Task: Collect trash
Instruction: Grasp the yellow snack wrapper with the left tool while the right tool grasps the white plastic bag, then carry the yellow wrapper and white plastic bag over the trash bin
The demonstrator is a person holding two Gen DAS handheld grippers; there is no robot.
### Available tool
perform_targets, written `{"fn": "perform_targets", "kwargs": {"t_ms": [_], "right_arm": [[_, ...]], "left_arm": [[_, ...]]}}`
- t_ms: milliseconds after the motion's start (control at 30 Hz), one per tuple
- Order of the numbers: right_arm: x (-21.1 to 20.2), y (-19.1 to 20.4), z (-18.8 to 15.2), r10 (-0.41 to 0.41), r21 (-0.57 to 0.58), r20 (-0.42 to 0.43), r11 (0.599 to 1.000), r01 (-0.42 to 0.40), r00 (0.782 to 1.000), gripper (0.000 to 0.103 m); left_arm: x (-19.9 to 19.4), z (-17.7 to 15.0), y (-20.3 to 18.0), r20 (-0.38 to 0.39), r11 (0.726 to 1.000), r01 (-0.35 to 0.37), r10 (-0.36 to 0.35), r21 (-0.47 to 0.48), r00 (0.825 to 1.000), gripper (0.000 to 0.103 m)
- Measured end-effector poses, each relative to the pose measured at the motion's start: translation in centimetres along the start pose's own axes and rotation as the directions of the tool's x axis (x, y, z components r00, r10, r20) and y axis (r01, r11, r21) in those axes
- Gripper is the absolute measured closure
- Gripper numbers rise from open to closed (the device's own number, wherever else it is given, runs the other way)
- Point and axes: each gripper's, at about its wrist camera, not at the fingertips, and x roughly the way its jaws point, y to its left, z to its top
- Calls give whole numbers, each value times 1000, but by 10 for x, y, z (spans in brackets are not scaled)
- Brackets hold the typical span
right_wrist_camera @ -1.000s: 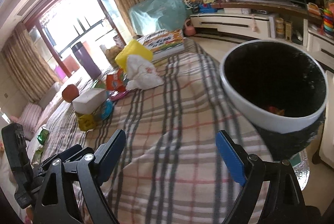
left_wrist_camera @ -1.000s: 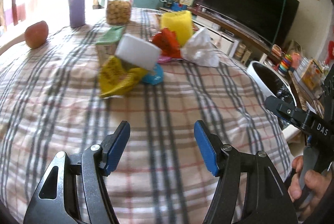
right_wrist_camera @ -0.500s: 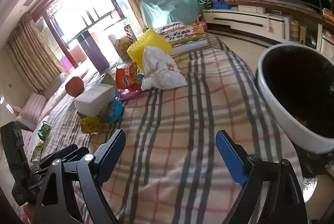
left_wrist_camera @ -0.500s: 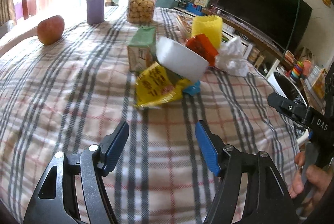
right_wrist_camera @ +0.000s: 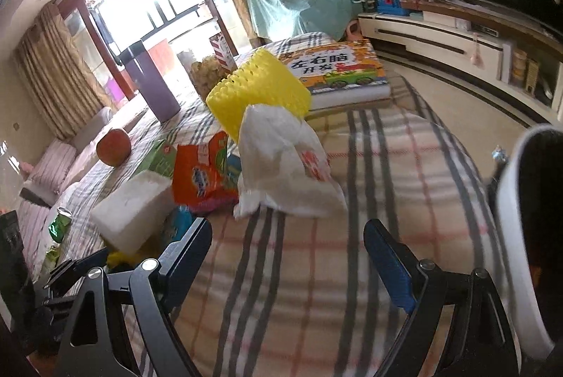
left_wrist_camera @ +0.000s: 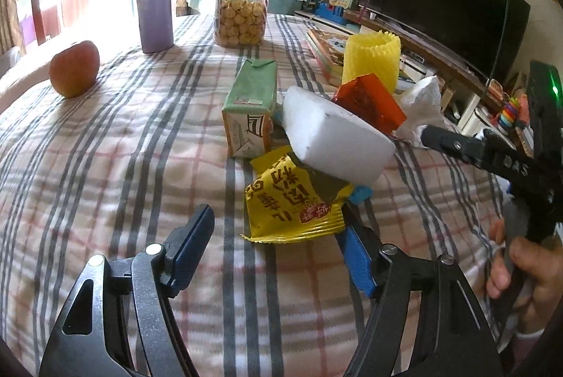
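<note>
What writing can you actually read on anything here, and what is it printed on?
"DAS": on the black arm of the right gripper, seen from the left wrist.
"左右脑开发": on the cover of the picture book.
Yellow snack wrapper: large black Chinese characters, seen upside down and creased; I cannot read them reliably.
Green drink carton, orange snack bag, white plastic bag: print too small or blurred.

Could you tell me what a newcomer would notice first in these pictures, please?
Probably the heap of litter mid-table: a yellow snack wrapper nearest the open left claw, with a white foam block lying over its far edge. Behind stand a green carton and a yellow foam sleeve.
</note>
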Motion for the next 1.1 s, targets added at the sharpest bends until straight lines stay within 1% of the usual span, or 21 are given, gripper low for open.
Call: {"fn": "perform_targets", "kwargs": {"t_ms": [33,67,100,133,167,200,233,267,300,467,733,1100], "right_arm": [[4,0,3,-4,-6,1,1000,4,1000,14],[7,0,5,-8,-12,0,1000,8,1000,14],[10,1,6,-13,-18,-2,1000,13,1000,18],[13,1,6,-17,-21,-7,1000,17,1000,23],[15,0,6,-22,-21,-17,1000,22,1000,39],[17,-1,6,-27,-18,-24,999,26,999,51],[17,-1,5,-28,-16,-25,999,27,999,56],[14,-2,3,-26,-18,-24,1000,26,999,66],[12,-2,1,-25,-17,-23,1000,25,999,69],[-9,-8,-11,-8,7,-9,1000,8,1000,71],[-46,-25,-33,-10,67,14,998,9,1000,71],[-93,-54,-60,-35,137,47,990,28,998,71]], "left_arm": [[2,0,-1,-8,1000,7,-7,1,1000,51],[5,1,-1,-19,1000,16,-16,2,1000,58],[8,0,-1,-30,1000,24,-24,3,999,65],[7,-1,-2,-29,1000,24,-24,5,999,65],[6,-1,-2,-21,1000,27,-27,8,999,66],[4,-1,-3,-12,999,34,-34,13,999,68],[1,-2,-4,-4,999,35,-35,17,999,70],[-1,-3,-6,6,999,34,-34,23,999,70],[-4,-3,-7,14,999,34,-35,27,999,71],[-16,-12,-18,18,996,82,-83,31,996,72],[-29,-30,-56,0,985,151,-152,83,988,72],[-34,-35,-101,-16,965,219,-219,143,976,72]]}}
